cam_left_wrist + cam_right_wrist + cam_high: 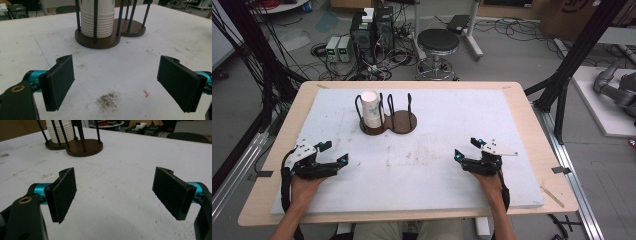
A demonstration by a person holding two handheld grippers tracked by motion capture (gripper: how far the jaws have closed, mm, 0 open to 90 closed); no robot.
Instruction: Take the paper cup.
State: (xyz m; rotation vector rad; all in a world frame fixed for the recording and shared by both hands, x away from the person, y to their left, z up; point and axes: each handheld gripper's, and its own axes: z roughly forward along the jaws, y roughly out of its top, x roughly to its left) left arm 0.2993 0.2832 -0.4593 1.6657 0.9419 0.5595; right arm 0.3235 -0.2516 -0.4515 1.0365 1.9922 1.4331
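White-topped bench [512, 125]: paper cup stack [371, 109] upright in the cup holder's [404, 122] left bay, far-centre, nearer left gripper [333, 152] than right gripper [467, 148]; both grippers' jaws apart, empty.

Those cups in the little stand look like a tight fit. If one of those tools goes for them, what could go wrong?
The cups sit nested in one bay of the stand, ringed by thin rods, so a tool may well catch a rod and drag or tip the whole stand. Being nested, several cups could lift together. Both tools, left and right, are open and well short of the stand.
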